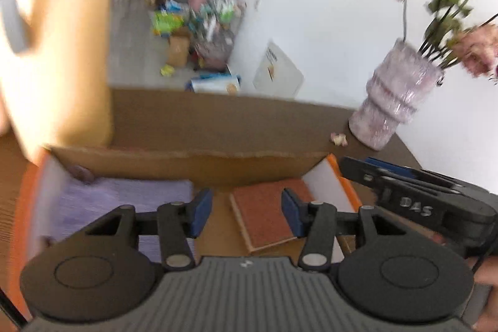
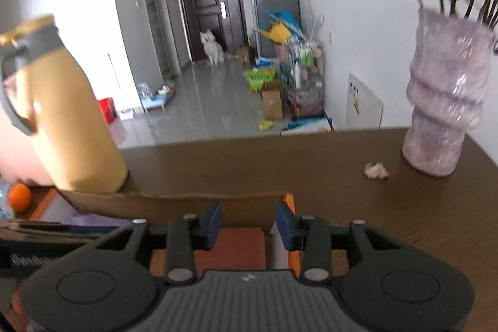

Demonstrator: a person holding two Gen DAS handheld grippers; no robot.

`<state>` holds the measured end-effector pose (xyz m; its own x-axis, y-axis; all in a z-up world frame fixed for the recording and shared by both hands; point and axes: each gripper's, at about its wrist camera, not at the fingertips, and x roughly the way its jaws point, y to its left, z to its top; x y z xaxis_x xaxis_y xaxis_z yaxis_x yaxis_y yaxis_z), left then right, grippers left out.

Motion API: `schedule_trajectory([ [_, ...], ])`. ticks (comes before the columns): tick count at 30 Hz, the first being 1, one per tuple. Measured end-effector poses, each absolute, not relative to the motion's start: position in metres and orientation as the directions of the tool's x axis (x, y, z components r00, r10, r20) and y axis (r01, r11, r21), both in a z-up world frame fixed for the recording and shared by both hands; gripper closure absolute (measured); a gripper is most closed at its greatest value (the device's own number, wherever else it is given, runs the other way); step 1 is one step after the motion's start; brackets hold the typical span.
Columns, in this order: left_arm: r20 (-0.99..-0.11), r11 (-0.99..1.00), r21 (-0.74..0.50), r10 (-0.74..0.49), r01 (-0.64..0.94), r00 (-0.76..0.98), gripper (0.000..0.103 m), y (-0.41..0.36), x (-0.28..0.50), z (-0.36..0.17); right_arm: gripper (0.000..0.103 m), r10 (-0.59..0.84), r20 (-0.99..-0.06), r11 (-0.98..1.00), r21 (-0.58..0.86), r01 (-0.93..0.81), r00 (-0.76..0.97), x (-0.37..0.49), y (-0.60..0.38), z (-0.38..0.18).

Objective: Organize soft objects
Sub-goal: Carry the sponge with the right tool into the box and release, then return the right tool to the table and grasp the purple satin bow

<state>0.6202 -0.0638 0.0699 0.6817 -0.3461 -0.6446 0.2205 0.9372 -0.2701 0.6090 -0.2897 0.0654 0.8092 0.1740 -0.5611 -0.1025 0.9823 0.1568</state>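
Folded lilac cloth [image 1: 124, 201] lies in the cardboard box [image 1: 193, 161] on the brown bench [image 2: 404, 223], with a rust-red pad [image 1: 267, 213] to its right. Both the left tongs [image 1: 247, 212] and right tongs [image 2: 249, 226] hang open and empty above the box, whose far wall, a mustard jug [image 2: 71, 120] and a lilac vase [image 2: 448, 101] stand beyond

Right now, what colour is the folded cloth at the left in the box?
Pale purple cloth; the left wrist view shows it best.
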Motion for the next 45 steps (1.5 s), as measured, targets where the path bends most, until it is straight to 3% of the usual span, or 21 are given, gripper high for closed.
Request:
schedule_trajectory([
  [6, -0.544, 0.974, -0.117, -0.227, 0.195, 0.808, 0.023, -0.028, 0.527, 0.142, 0.046, 0.179, -0.490, 0.983, 0.130, -0.132, 0.853, 0.541, -0.308, 0.128],
  [9, -0.458, 0.988, 0.031, -0.120, 0.151, 0.881, 0.019, -0.014, 0.464, 0.159, 0.039, 0.162, -0.420, 0.986, 0.097, -0.133, 0.893, 0.489, -0.325, 0.154],
  [12, -0.344, 0.992, 0.103, -0.029, 0.069, 0.938, 0.017, 0.000, 0.399, 0.161, 0.024, 0.091, -0.197, 0.993, 0.093, -0.074, 0.976, 0.423, -0.346, 0.166],
  [14, -0.299, 0.995, 0.092, -0.007, 0.036, 0.954, 0.014, 0.007, 0.365, 0.159, 0.021, 0.059, -0.083, 0.990, 0.133, -0.048, 0.995, 0.385, -0.359, 0.167],
  [16, -0.275, 0.997, 0.070, 0.001, 0.019, 0.962, 0.013, 0.012, 0.336, 0.151, 0.010, 0.058, 0.005, 0.977, 0.206, -0.058, 0.998, 0.351, -0.371, 0.167],
  [18, -0.264, 0.997, 0.081, 0.012, 0.010, 0.964, 0.013, 0.014, 0.310, 0.140, 0.005, 0.058, 0.046, 0.957, 0.281, -0.068, 0.997, 0.321, -0.385, 0.166],
  [21, -0.231, 0.992, 0.124, 0.028, 0.001, 0.973, 0.010, 0.012, 0.272, 0.123, 0.005, 0.070, 0.029, 0.955, 0.288, -0.075, 0.997, 0.290, -0.397, 0.159],
  [24, -0.201, 0.989, 0.150, 0.024, 0.007, 0.979, 0.006, 0.011, 0.232, 0.101, 0.005, 0.079, -0.047, 0.976, 0.205, -0.068, 0.996, 0.263, -0.401, 0.138],
  [31, -0.221, 0.999, 0.043, -0.013, 0.023, 0.975, 0.004, 0.025, 0.159, 0.047, 0.005, 0.099, -0.147, 0.991, 0.099, -0.085, 0.984, 0.180, -0.386, 0.052],
  [34, -0.239, 0.998, 0.001, -0.062, 0.064, 0.969, 0.003, 0.027, 0.141, 0.027, 0.005, 0.111, -0.127, 0.993, 0.054, -0.105, 0.986, 0.150, -0.374, 0.009],
  [37, -0.242, 0.995, 0.047, -0.077, 0.091, 0.967, 0.002, 0.026, 0.132, 0.007, 0.006, 0.088, -0.127, 0.996, 0.000, -0.088, 0.988, 0.131, -0.360, -0.026],
  [41, -0.279, 0.995, 0.070, -0.046, 0.068, 0.959, 0.002, 0.029, 0.135, -0.012, 0.006, 0.078, -0.216, 0.996, 0.052, -0.068, 0.973, 0.115, -0.349, -0.057],
  [45, -0.303, 0.995, 0.039, -0.079, 0.095, 0.950, 0.002, 0.030, 0.147, -0.014, 0.006, 0.067, -0.224, 0.995, 0.089, -0.048, 0.972, 0.105, -0.336, -0.058],
])
